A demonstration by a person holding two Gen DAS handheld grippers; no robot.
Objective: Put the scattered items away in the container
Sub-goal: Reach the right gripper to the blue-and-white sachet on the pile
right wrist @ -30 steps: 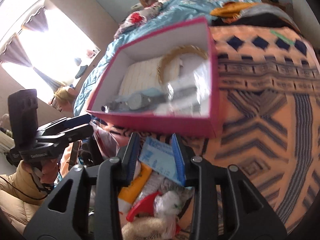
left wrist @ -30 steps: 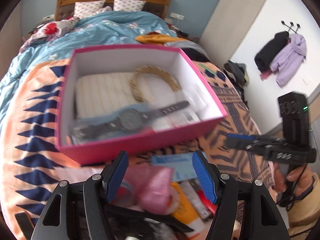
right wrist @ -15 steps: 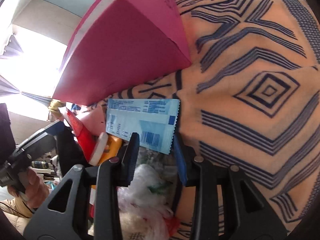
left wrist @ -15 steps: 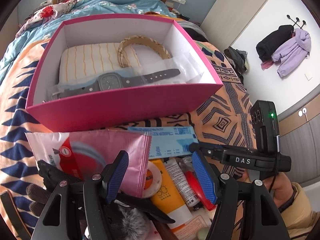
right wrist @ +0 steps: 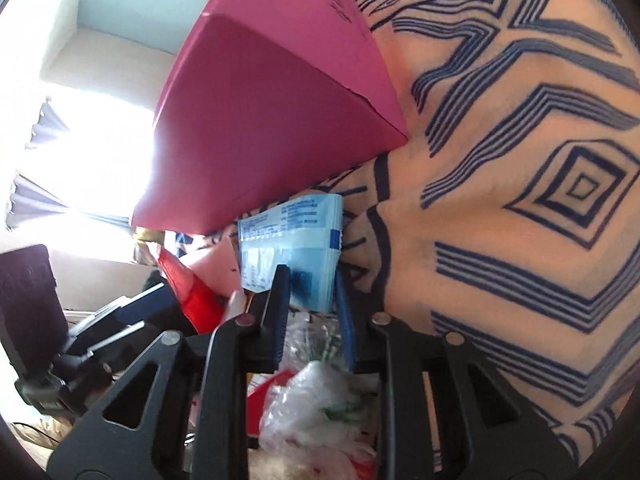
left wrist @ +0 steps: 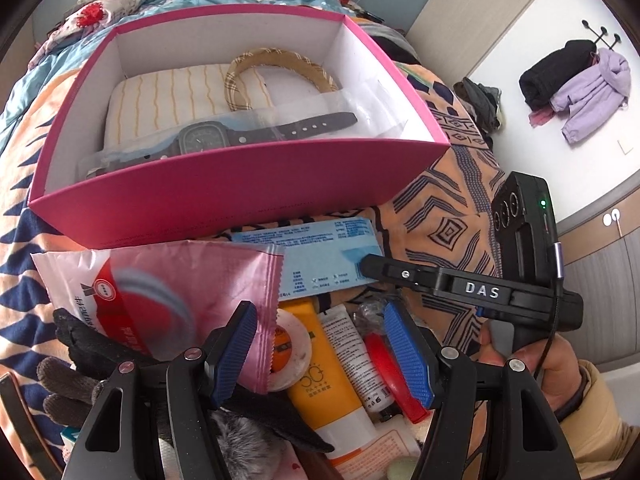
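The pink box (left wrist: 224, 196) stands on the bed and holds a dark watch (left wrist: 208, 140), a plaid headband (left wrist: 280, 60) and a striped cloth (left wrist: 160, 96). In front of it lies a blue packet (left wrist: 316, 248) (right wrist: 292, 236). My right gripper (right wrist: 310, 276) (left wrist: 370, 266) has its jaws drawn in on the packet's near corner, both pads touching it. My left gripper (left wrist: 322, 352) hangs open above a pile: a pink snack bag (left wrist: 160, 292), a yellow tube (left wrist: 324, 376), a white tube (left wrist: 352, 356) and a red item (left wrist: 388, 368).
A black glove (left wrist: 80, 356) lies at the pile's left. A crumpled plastic bag (right wrist: 316, 412) sits under the right gripper. The patterned orange blanket (right wrist: 520, 200) spreads to the right of the box. A hand (left wrist: 540, 364) holds the right gripper. Coats (left wrist: 580, 84) hang on the far wall.
The right gripper has pushed forward onto the blue packet and its jaws have narrowed around it. The left gripper has dropped a little closer to the pile, still open.
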